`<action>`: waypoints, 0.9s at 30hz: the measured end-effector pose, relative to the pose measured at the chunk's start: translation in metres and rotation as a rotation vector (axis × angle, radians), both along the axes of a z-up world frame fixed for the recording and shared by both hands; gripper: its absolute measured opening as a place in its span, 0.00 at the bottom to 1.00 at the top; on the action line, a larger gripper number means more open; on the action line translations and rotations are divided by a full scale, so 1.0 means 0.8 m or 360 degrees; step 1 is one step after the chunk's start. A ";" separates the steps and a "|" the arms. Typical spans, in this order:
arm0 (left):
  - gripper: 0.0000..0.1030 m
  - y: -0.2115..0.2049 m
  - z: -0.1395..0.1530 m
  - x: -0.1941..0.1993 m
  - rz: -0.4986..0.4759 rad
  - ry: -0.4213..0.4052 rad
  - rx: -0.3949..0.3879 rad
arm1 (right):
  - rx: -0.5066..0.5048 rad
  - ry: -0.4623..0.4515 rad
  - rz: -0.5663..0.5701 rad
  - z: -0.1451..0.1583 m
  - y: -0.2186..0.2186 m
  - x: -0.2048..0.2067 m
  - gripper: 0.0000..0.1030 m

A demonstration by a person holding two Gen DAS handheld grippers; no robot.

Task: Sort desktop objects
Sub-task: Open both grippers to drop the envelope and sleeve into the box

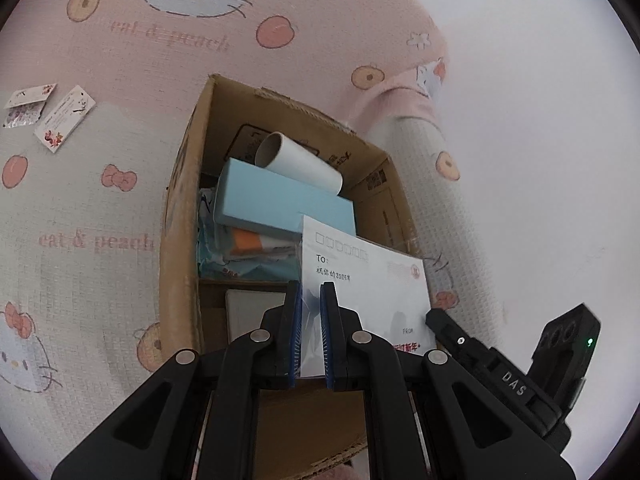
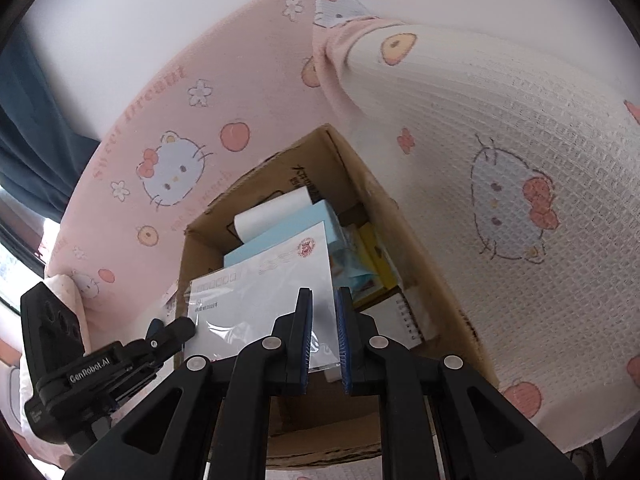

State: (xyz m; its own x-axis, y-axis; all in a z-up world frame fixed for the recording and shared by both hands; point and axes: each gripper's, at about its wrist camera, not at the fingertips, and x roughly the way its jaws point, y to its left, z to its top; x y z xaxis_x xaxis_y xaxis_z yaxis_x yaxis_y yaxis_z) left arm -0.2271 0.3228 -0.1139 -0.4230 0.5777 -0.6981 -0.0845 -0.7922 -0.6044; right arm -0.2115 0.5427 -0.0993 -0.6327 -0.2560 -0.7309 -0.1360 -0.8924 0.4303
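A white envelope (image 1: 372, 280) in a clear sleeve hangs over the open cardboard box (image 1: 180, 216). Both grippers hold it: my left gripper (image 1: 311, 292) has its jaws closed on the envelope's left end, and my right gripper (image 2: 324, 300) has its jaws closed on the right end (image 2: 272, 288). The box (image 2: 420, 240) holds a light blue box (image 1: 276, 200), a white paper tube (image 1: 300, 160), a tissue pack, a spiral notebook (image 2: 408, 320) and yellow items. The right gripper's body shows in the left wrist view (image 1: 500, 368).
The box stands on a table under a pink and white Hello Kitty cloth (image 1: 80, 220). Two small printed cards (image 1: 64, 118) lie on the cloth at the far left. A white wall is behind; a dark curtain (image 2: 36, 140) hangs at left.
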 end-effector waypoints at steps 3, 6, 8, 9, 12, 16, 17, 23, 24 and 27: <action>0.09 0.004 -0.008 0.001 -0.0011 -0.0038 -0.0029 | 0.0055 -0.0022 0.0015 -0.003 0.002 -0.003 0.09; 0.28 0.004 -0.018 -0.004 -0.0020 -0.0096 -0.0077 | 0.0111 -0.0044 0.0030 -0.006 0.003 -0.006 0.32; 0.41 -0.002 -0.016 -0.005 0.0017 -0.0083 -0.0059 | 0.0148 -0.0059 0.0040 -0.009 0.004 -0.008 0.64; 0.53 -0.007 -0.014 -0.005 0.0037 -0.0071 -0.0039 | 0.0166 -0.0067 0.0045 -0.010 0.005 -0.009 0.64; 0.61 -0.017 -0.009 -0.009 0.0064 -0.0069 0.0053 | 0.0180 -0.0017 0.0029 0.000 0.006 -0.007 0.73; 0.61 -0.022 -0.006 -0.010 0.0064 -0.0091 0.0079 | 0.0124 0.0003 0.0017 0.010 0.005 -0.009 0.76; 0.61 -0.023 -0.005 -0.008 0.0065 -0.0091 0.0073 | 0.0114 0.0004 0.0021 0.012 0.002 -0.009 0.76; 0.61 -0.031 0.003 0.007 0.0036 -0.0121 0.0113 | 0.0141 0.0007 0.0069 0.029 -0.030 0.002 0.76; 0.61 -0.034 0.006 0.011 0.0033 -0.0119 0.0126 | 0.0152 0.0011 0.0073 0.032 -0.036 0.005 0.76; 0.61 -0.045 0.016 0.022 0.0009 -0.0103 0.0142 | 0.0158 0.0037 0.0060 0.045 -0.052 0.019 0.76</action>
State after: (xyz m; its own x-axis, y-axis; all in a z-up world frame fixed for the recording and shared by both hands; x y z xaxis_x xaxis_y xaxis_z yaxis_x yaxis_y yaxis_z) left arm -0.2093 0.2865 -0.1012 -0.3822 0.6366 -0.6698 -0.0384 -0.7352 -0.6768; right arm -0.1962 0.5011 -0.0629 -0.6409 -0.2070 -0.7392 -0.0923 -0.9352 0.3420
